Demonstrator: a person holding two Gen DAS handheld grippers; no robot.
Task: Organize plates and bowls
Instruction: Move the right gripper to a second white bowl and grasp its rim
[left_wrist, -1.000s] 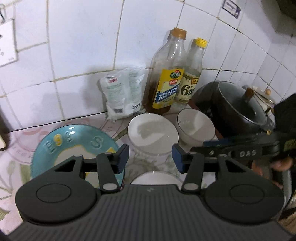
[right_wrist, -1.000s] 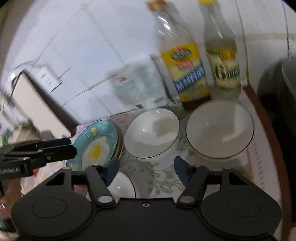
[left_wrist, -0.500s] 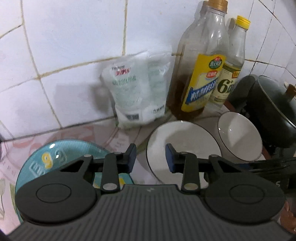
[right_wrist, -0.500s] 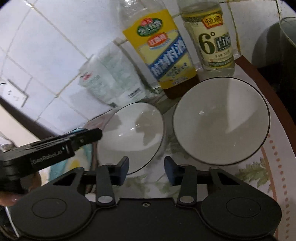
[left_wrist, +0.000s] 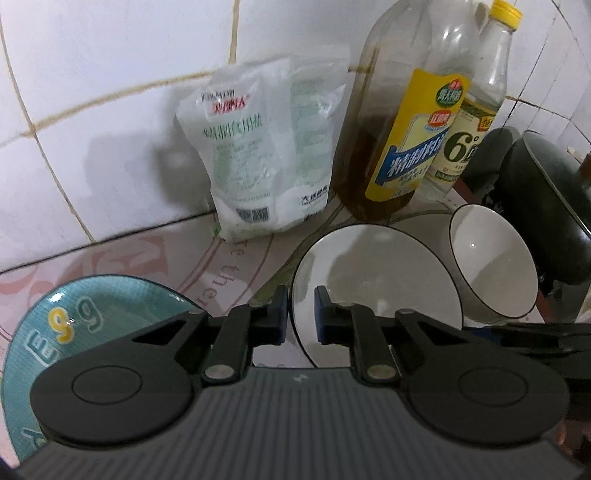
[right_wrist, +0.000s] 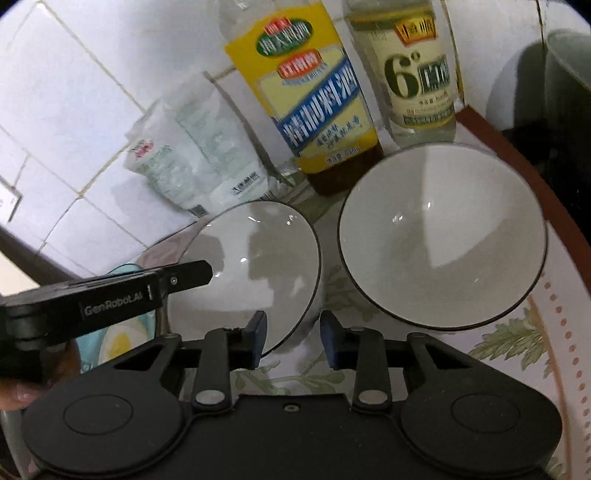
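Two white bowls with dark rims stand side by side on the patterned counter: the left bowl (left_wrist: 369, 280) (right_wrist: 258, 254) and the right bowl (left_wrist: 495, 269) (right_wrist: 443, 236). A teal egg-print plate (left_wrist: 74, 325) (right_wrist: 122, 339) lies to their left. My left gripper (left_wrist: 300, 321) is shut on the left bowl's left rim; from the right wrist view it (right_wrist: 201, 273) shows as a black bar over that rim. My right gripper (right_wrist: 293, 339) straddles the same bowl's near-right rim, its jaws closing with a gap still showing.
Against the tiled wall stand a white salt bag (left_wrist: 266, 158), a yellow-labelled oil bottle (left_wrist: 402, 129) and a vinegar bottle (left_wrist: 469, 125). A dark pot (left_wrist: 546, 206) sits close to the right bowl. A person's fingers (right_wrist: 14, 395) hold the left gripper.
Both grippers have come down and closer to the bowls while their jaws narrowed. The left one has closed on the left bowl's rim; the right one now straddles that bowl's other side.
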